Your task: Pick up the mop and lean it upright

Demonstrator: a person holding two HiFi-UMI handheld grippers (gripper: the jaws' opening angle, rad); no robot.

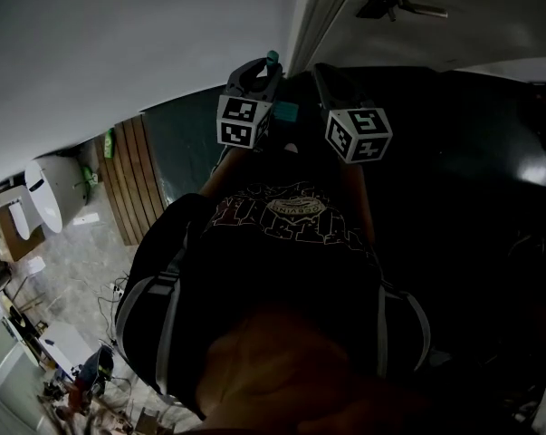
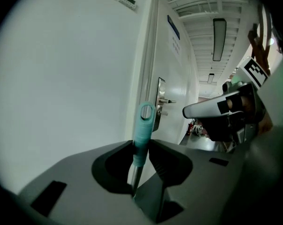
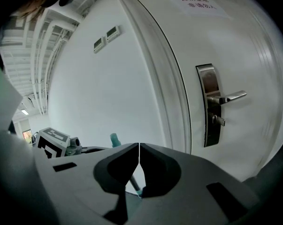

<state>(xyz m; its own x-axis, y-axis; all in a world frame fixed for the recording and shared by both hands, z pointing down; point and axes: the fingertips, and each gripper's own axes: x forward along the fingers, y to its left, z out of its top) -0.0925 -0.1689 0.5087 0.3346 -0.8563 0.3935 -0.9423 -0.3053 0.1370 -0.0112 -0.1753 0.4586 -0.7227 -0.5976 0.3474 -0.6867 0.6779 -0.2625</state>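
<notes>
Where the white wall [image 2: 61, 78] meets the door frame [image 2: 145, 64], the left gripper [image 2: 141, 149] is held up with its jaws clamped on the mop handle [image 2: 144, 125]. They grip the teal sleeve just under the hanging loop at the handle's top end. The grey shaft below the sleeve drops out of sight between the jaws. The mop head shows in no view, and whether the handle touches the wall cannot be told. In the head view the teal tip pokes up just past that gripper, a little left of the frame, with the gripper's marker cube [image 1: 244, 121] below it.

Just to the right, near but apart, the right gripper [image 3: 139, 146] is held alongside, its jaws together with the tips touching and nothing between them. Through the gap lower down a thin bit of shaft and a teal speck show, but whether they touch this gripper cannot be told. Its view faces the white door [image 3: 244, 36], which carries a metal lever handle [image 3: 228, 97] on a lock plate. Both forearms rise from the person's black printed shirt [image 1: 282, 216].
</notes>
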